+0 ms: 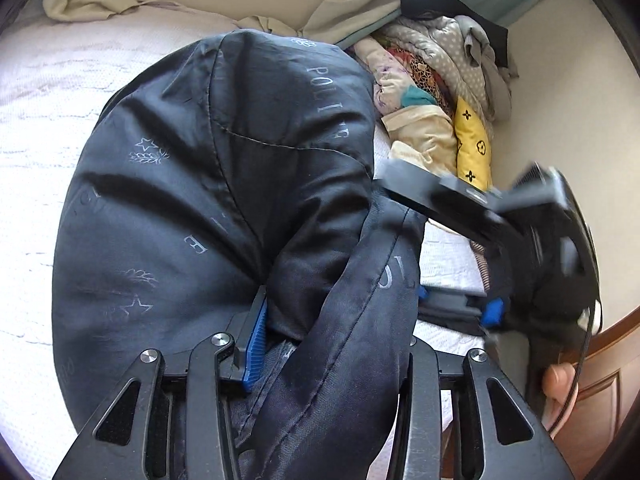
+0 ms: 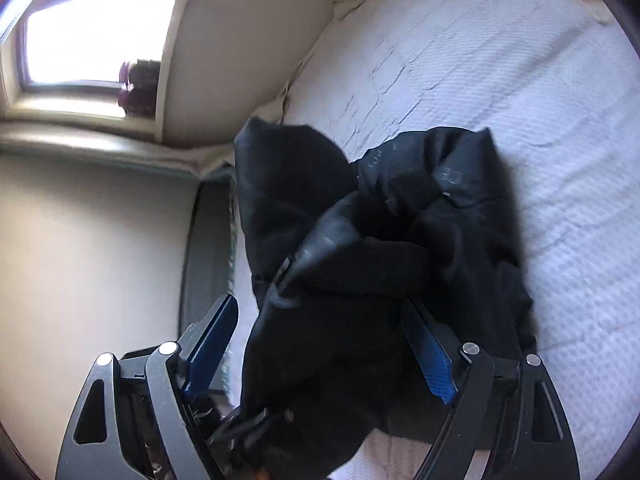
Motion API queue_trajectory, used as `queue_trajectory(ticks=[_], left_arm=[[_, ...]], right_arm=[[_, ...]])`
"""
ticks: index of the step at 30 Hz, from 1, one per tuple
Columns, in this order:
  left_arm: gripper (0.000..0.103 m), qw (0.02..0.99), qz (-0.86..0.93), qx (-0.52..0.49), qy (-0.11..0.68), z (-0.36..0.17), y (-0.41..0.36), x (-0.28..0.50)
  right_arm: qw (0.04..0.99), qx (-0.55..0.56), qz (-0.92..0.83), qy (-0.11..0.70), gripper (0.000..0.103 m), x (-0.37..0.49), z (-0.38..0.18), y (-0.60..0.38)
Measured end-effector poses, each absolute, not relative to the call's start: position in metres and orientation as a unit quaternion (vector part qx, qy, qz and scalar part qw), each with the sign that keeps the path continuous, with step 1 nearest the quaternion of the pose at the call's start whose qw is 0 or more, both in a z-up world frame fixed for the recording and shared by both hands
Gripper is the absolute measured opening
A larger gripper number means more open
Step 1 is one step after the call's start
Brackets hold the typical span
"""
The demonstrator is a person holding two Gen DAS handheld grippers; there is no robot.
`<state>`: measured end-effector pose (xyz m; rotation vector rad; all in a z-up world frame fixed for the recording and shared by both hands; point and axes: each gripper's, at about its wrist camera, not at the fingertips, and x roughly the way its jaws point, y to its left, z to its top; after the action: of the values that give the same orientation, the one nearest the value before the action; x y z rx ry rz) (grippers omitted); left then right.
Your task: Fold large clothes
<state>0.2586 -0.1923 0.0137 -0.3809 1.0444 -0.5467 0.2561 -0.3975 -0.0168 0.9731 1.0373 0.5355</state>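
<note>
Between the blue pads of the left tool (image 1: 320,344), a fold of the dark padded jacket (image 1: 224,184) sits pinched; only one pad shows, the other being hidden under the cloth, but the jaws stand narrow and the cloth appears clamped. At the right edge of that view the right tool (image 2: 324,356) is blurred. Its own camera shows its jaws standing wide apart, with a hanging lobe of the jacket between them and touching neither pad. Beyond both tools the jacket lies bunched on the bed's pale quilted cover (image 1: 36,128), humped and curled, not flat. Its long axis seems to run away from the left tool toward the bed's far edge, though the crumpling makes collar and hem hard to tell apart. It looks soft, puffy and slick-shelled, light but bulky, so a seam or hem would probably hold better than the smooth panels. Farther back a pile of mixed clothes (image 1: 440,76) rests against the wall.
</note>
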Motion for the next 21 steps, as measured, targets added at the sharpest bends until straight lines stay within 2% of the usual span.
queue_trajectory(ticks=[4, 6, 7, 8, 9, 10, 13, 16, 21], left_arm=[[0.048, 0.813, -0.261, -0.166, 0.493, 0.014, -0.195, 0.259], [0.055, 0.81, -0.269, -0.158, 0.496, 0.015, -0.196, 0.259], [0.058, 0.808, -0.275, -0.155, 0.498, 0.016, -0.195, 0.258], [0.065, 0.805, -0.281, -0.151, 0.501, 0.018, -0.192, 0.256], [0.074, 0.802, -0.287, -0.148, 0.502, 0.021, -0.193, 0.255], [0.076, 0.797, -0.296, -0.144, 0.506, 0.025, -0.188, 0.252], [0.084, 0.784, -0.323, -0.144, 0.51, 0.033, -0.175, 0.24], [0.086, 0.789, -0.342, -0.121, 0.496, 0.045, -0.158, 0.221], [0.093, 0.838, -0.328, -0.029, 0.435, 0.055, -0.135, 0.188]], right_arm=[[0.731, 0.409, 0.244, 0.488, 0.083, 0.276, -0.021, -0.381], [0.731, 0.398, 0.241, 0.5, 0.083, 0.287, -0.026, -0.375], [0.733, 0.39, 0.238, 0.505, 0.08, 0.291, -0.029, -0.371], [0.734, 0.383, 0.234, 0.509, 0.077, 0.294, -0.033, -0.368], [0.735, 0.38, 0.23, 0.512, 0.068, 0.295, -0.034, -0.369], [0.737, 0.378, 0.225, 0.513, 0.059, 0.294, -0.036, -0.37], [0.743, 0.375, 0.213, 0.512, 0.045, 0.298, -0.039, -0.374], [0.749, 0.374, 0.201, 0.509, 0.041, 0.299, -0.041, -0.375], [0.752, 0.378, 0.193, 0.505, 0.04, 0.301, -0.043, -0.376]])
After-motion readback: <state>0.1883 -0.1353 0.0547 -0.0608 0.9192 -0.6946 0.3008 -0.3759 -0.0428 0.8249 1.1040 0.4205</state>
